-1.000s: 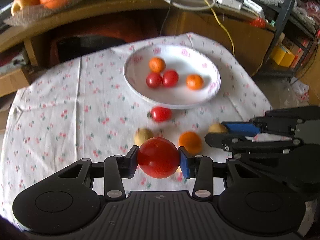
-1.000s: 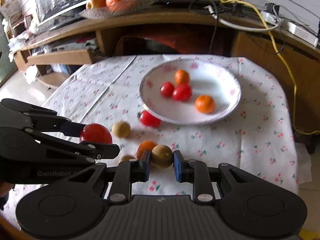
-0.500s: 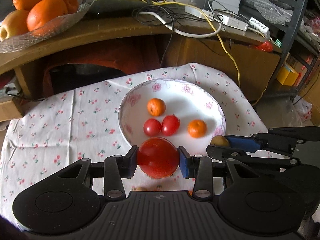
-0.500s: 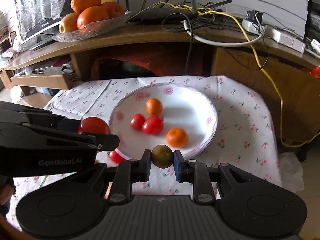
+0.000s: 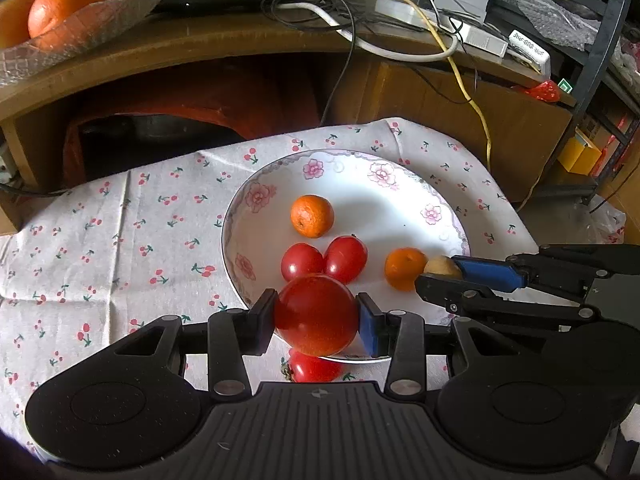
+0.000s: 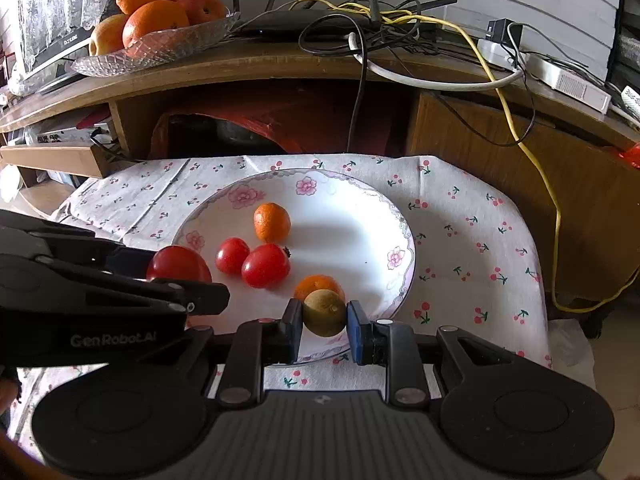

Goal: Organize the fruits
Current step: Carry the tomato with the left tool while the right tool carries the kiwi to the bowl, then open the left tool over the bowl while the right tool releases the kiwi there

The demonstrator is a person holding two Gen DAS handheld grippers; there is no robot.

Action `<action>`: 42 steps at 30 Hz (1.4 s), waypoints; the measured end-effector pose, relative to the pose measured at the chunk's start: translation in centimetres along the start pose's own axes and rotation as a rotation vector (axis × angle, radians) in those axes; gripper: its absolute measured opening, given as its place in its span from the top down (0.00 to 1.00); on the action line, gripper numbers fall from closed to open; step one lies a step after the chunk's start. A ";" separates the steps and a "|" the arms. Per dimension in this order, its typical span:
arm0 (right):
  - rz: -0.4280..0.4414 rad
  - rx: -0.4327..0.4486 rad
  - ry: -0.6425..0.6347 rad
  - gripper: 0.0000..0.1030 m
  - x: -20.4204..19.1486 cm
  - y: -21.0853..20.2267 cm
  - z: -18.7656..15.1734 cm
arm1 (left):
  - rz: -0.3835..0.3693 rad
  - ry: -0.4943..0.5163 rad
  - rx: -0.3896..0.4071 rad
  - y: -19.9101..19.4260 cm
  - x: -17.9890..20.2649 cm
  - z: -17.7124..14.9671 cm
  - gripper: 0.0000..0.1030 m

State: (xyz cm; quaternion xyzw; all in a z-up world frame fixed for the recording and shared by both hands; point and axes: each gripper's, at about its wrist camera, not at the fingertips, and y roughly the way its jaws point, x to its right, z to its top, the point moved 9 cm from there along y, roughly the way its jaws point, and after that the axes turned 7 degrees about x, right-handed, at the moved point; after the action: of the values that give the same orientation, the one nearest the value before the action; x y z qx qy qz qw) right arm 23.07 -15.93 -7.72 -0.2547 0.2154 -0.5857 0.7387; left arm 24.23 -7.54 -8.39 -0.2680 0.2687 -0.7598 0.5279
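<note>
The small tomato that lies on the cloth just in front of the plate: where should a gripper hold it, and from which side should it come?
Hold the small tomato across its round middle, coming from above with the fingers to its left and right. It lies on the tablecloth close to the plate rim, so a finger on the far side would likely hit the plate. Both grippers are full now: left gripper, right gripper.

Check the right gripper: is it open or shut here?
Shut. In its own wrist view the right gripper clamps a small brown fruit between both pads, above the plate's near rim.
</note>
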 end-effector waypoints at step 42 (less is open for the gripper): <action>0.047 0.045 0.007 0.69 -1.6 -4.5 -0.4 | 0.047 0.015 -0.014 -5.8 -1.7 -2.1 0.37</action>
State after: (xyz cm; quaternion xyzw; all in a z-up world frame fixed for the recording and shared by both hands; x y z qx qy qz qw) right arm 19.02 -15.26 -5.18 -0.2310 0.2106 -0.5736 0.7572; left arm 19.52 -3.99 -6.08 -0.2595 0.2845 -0.7472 0.5416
